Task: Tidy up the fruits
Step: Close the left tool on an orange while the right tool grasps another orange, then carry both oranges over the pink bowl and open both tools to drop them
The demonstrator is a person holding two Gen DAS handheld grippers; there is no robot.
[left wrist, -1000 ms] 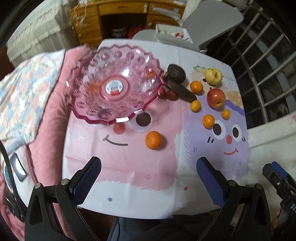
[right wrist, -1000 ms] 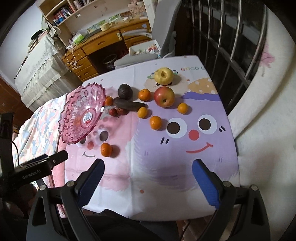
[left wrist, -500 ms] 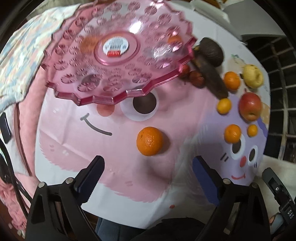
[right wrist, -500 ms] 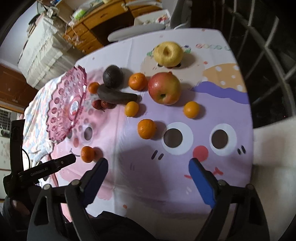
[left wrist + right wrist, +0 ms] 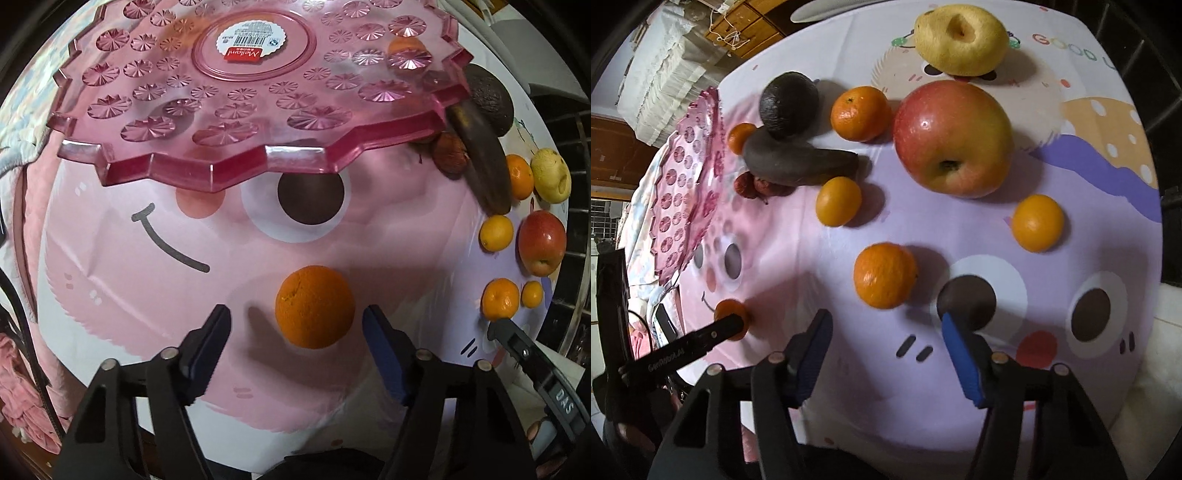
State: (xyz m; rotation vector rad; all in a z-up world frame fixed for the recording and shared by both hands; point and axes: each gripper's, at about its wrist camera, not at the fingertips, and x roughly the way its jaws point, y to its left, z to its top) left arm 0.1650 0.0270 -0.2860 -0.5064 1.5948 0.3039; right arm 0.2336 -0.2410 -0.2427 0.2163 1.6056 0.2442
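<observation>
The left gripper is spread wide with an orange sitting between its 2 blue fingers, nearer the right one, neither pad clearly touching it. This orange is round, bright, with a pebbled skin and a small stem dimple, and it rests alone on the pink part of the cartoon tablecloth, near the front edge. Just behind it a pink plastic plate with a scalloped rim and a store label is tilted up at the left side of the tablecloth. The right gripper is also wide apart and holds nothing; a second orange lies just ahead of its fingers on the purple part. Farther back sit a red apple, a yellow apple, a dark avocado, a blackened banana, and 2 smaller yellow-orange citrus, well apart.
</observation>
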